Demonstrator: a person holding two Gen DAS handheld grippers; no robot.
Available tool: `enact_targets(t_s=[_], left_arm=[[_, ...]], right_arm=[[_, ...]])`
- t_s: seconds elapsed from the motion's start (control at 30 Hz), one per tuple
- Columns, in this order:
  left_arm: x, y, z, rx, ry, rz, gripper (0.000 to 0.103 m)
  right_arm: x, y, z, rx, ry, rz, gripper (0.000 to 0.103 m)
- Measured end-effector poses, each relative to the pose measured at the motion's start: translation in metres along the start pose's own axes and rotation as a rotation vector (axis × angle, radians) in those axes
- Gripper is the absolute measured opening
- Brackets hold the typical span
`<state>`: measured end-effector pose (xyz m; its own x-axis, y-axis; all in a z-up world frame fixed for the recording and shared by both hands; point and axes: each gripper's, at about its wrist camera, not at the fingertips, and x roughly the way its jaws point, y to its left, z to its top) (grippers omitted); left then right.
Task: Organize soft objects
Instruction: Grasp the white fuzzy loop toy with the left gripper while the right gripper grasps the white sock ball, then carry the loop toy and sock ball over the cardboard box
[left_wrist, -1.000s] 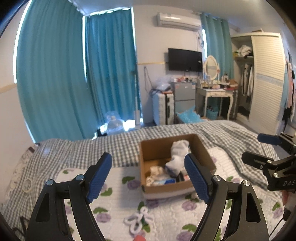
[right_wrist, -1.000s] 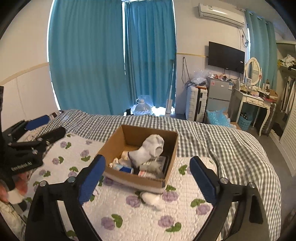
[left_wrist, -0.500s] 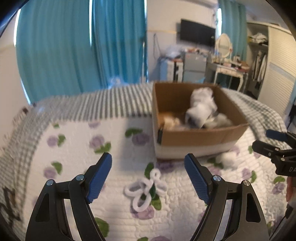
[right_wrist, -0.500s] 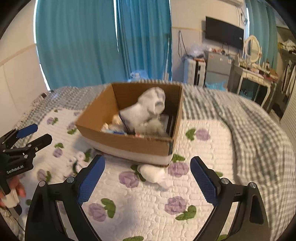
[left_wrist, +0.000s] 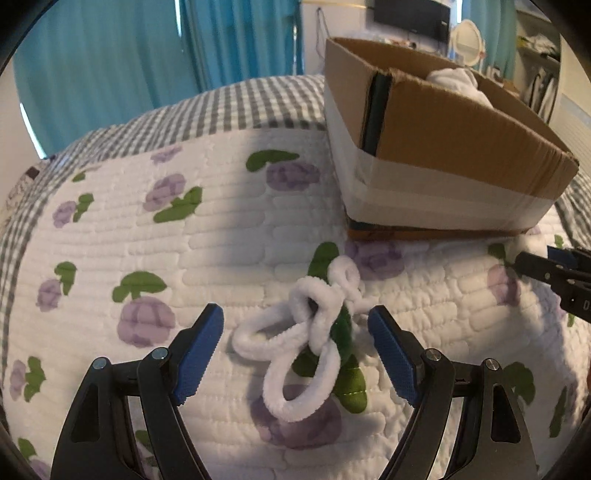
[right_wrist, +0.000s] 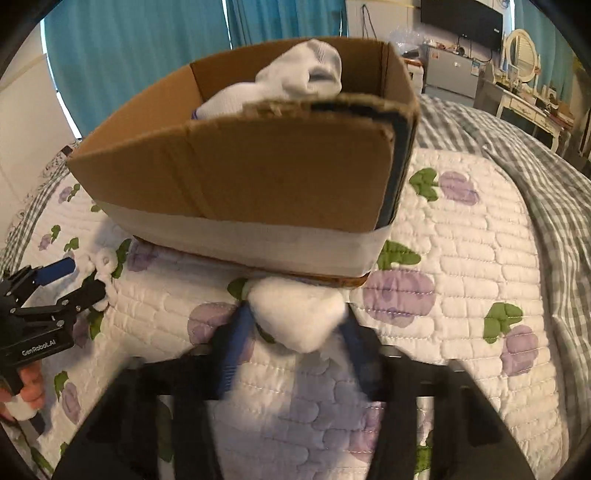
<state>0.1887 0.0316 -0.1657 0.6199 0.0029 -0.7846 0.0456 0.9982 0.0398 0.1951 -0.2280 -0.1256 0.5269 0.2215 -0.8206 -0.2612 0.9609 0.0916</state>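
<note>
A white fluffy cord lies looped on the flowered quilt at lower centre, between the wide-spread left gripper, while the right gripper pinches a white soft wad just below the cardboard box.

- A bed fills the foreground, covered by a white quilt with purple flowers over a grey checked blanket.
- Behind the bed hang teal curtains, daylight at their edges.
- Right of the curtains: a wall-mounted television and a white dressing table with an oval mirror.
</note>
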Motion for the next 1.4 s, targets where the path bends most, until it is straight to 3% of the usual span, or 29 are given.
enact_targets(t_s=[0.17, 0.2, 0.27, 0.33, 0.47, 0.77, 1.03, 1.4], left_arm=[[0.005, -0.004, -0.008, 0.019, 0.017, -0.019, 0.079], [0.006, -0.004, -0.009, 0.017, 0.023, -0.034, 0.071], [0.006, -0.003, -0.010, 0.011, 0.033, -0.048, 0.068], [0.003, -0.005, -0.010, 0.017, 0.035, -0.060, 0.059], [-0.012, -0.012, -0.012, 0.045, 0.019, -0.060, 0.055], [-0.072, -0.025, -0.005, 0.073, -0.061, -0.103, 0.054], [-0.127, -0.030, 0.021, 0.100, -0.158, -0.108, 0.054], [-0.187, -0.051, 0.066, 0.110, -0.288, -0.102, 0.054]], right_arm=[[-0.008, 0.000, -0.007, -0.017, -0.009, -0.003, 0.042], [-0.010, 0.000, -0.009, -0.012, -0.014, -0.002, 0.042], [-0.015, -0.001, -0.012, -0.007, -0.017, -0.001, 0.042], [-0.020, -0.003, -0.017, -0.011, -0.024, -0.010, 0.042], [-0.031, -0.004, -0.023, -0.008, -0.041, -0.009, 0.042], [-0.075, 0.013, -0.020, -0.028, -0.112, 0.018, 0.042], [-0.132, 0.030, -0.011, -0.061, -0.192, 0.023, 0.042], [-0.209, 0.045, 0.029, -0.124, -0.349, 0.030, 0.042]])
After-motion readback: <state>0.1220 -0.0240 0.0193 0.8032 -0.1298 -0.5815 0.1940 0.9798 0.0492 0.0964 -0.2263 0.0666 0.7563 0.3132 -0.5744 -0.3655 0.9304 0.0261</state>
